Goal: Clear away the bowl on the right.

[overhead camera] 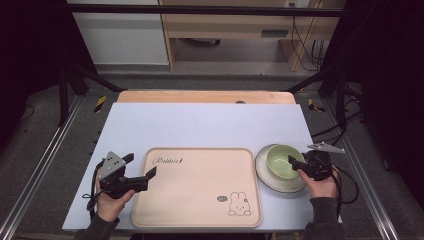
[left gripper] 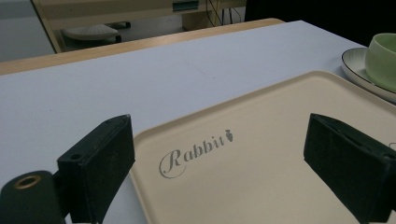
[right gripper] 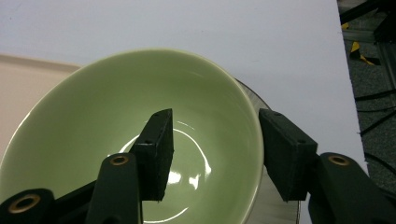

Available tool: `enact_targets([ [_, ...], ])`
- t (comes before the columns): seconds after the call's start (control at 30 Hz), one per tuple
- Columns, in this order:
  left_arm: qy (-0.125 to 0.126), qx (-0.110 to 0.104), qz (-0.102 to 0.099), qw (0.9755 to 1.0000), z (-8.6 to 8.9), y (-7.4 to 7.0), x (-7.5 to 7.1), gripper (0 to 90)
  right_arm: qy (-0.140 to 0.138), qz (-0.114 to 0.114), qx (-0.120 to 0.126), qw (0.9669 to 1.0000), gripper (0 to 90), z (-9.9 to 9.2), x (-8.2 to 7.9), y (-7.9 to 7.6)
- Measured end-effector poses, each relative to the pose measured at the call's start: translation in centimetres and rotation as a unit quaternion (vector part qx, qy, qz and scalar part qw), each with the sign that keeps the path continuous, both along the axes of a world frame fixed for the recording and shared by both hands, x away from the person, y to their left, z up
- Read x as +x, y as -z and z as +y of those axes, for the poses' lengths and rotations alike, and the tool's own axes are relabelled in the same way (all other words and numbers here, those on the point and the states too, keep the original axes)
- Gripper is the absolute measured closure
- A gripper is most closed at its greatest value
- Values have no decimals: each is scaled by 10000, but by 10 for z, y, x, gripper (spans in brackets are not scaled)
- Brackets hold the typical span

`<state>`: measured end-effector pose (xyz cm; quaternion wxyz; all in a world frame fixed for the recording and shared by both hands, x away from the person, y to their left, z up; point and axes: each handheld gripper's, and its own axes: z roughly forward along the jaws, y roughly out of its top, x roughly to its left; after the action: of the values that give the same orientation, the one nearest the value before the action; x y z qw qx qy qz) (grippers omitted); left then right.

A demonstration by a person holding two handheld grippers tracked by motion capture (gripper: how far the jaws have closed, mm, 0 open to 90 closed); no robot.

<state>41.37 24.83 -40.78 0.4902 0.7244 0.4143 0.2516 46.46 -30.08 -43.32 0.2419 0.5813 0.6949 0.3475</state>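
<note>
A pale green bowl [overhead camera: 281, 159] [right gripper: 93, 116] sits on a white plate [overhead camera: 270, 181] with a dark rim, right of a beige tray [overhead camera: 200, 190] printed with "Rabbit" and a bunny. My right gripper [overhead camera: 295, 162] [right gripper: 215, 149] straddles the bowl's near rim, one jaw inside and one outside. A gap shows between the inner jaw and the rim, so it is open. My left gripper [overhead camera: 141, 165] [left gripper: 219, 158] is wide open over the tray's [left gripper: 261, 116] left edge with nothing between its jaws. The bowl [left gripper: 383, 60] and plate [left gripper: 357, 65] lie at the far right of the left gripper view.
A light blue-grey sheet [overhead camera: 200, 125] covers the wooden table. The tray holds nothing. Black frame rails and cables run along both sides of the table, and the right table edge lies close beside the plate [right gripper: 273, 210].
</note>
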Motion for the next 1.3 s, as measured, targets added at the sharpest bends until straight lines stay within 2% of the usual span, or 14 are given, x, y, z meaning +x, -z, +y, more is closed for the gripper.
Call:
enact_targets([
  [0.13, 6, 24, 12, 10000, 0, 1, 0, 84, -9, 122, -6, 9999, 493, 0, 1, 1],
  [0.4, -5, 7, -6, 10000, 0, 0, 0, 84, 153, 325, 107, 9993, 562, -4, 3, 2],
  [0.7, 10, 22, -15, 10000, 1, 0, -1, 84, 132, 545, -13, 9984, 636, -4, 6, 5],
  [0.9, 25, 32, -19, 10000, 0, 0, -1, 85, 169, 552, -102, 9983, 688, -4, 8, 7],
  [1.1, 41, 48, -25, 10000, -1, 0, -1, 85, 204, 696, -154, 9972, 750, -5, 9, 8],
  [1.3, 43, 48, -24, 10000, -1, 0, -1, 85, 306, 888, -17, 9956, 786, -7, 10, 8],
])
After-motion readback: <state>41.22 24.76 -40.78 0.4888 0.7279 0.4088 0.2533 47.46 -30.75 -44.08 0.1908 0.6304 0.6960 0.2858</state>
